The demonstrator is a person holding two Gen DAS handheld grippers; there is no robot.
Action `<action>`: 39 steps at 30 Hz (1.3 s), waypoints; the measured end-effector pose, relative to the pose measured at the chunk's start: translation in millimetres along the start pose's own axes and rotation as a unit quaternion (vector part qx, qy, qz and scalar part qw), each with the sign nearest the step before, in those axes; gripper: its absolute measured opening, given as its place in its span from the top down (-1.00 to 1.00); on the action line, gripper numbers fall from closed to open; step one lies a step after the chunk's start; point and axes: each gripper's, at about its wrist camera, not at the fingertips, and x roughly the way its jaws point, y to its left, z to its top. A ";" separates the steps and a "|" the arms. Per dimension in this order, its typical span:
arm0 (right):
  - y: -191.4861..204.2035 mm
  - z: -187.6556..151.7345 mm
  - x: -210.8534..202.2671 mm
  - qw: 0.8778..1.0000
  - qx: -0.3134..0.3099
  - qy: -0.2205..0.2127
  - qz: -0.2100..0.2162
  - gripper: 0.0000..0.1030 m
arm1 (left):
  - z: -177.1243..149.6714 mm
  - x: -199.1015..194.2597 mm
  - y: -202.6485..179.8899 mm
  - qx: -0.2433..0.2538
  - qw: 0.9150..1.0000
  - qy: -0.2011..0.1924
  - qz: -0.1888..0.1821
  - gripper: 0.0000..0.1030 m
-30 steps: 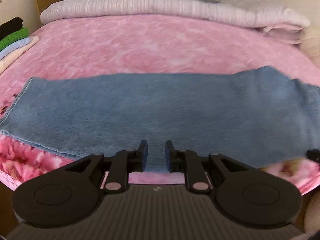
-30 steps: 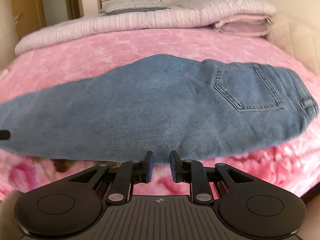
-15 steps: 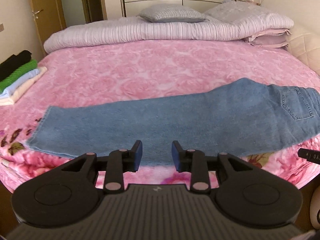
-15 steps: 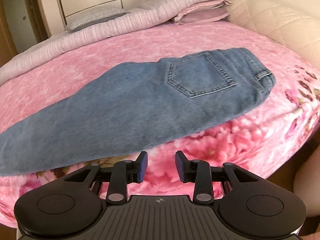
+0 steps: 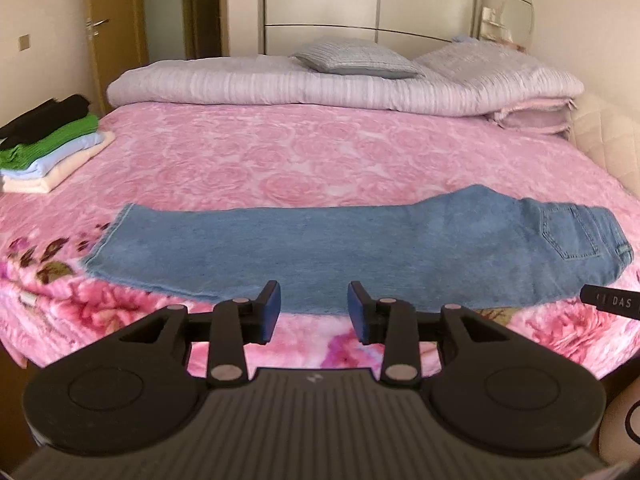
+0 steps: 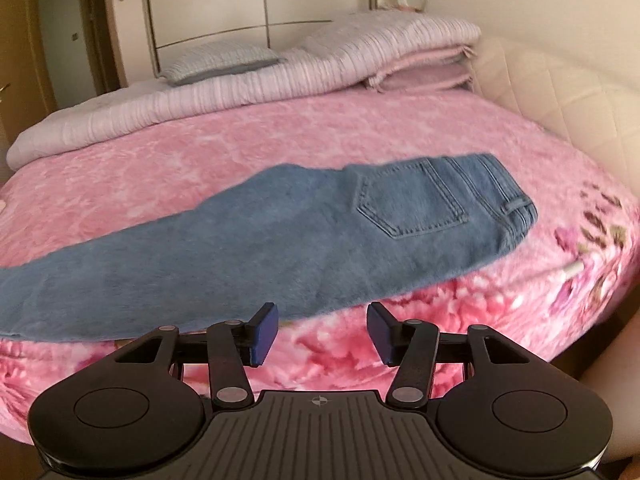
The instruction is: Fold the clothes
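Now the jeans (image 5: pixel 360 248) lie flat along the near edge of the bed (image 5: pixel 320 152), halved lengthwise, ready for a crosswise fold. Left tool (image 5: pixel 314 306) and right tool (image 6: pixel 322 330) have just been spreading, nothing between them. Bare bedspread beyond leaves room.

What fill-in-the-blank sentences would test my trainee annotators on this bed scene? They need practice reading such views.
1. The jeans lie on a ____ bedspread.
2. Between the fingers of the left tool there is ____.
3. In the stack of folded clothes, the black piece lies on ____.
4. The jeans' back pocket faces ____.

Missing words: pink; nothing; top; up
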 end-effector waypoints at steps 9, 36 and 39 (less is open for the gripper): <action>22.0 -1.1 -12.1 0.999 -0.026 -0.013 0.032 -0.07 | -13.6 -24.7 29.1 -0.038 0.999 -0.008 0.026 0.36; -62.2 3.7 17.5 0.997 0.064 -0.023 0.035 -0.08 | -13.6 18.5 -18.6 -0.036 0.999 0.016 0.001 0.35; -73.2 7.0 24.0 0.997 0.067 -0.018 0.026 -0.08 | -14.5 31.3 -11.0 -0.046 0.999 0.024 0.009 0.35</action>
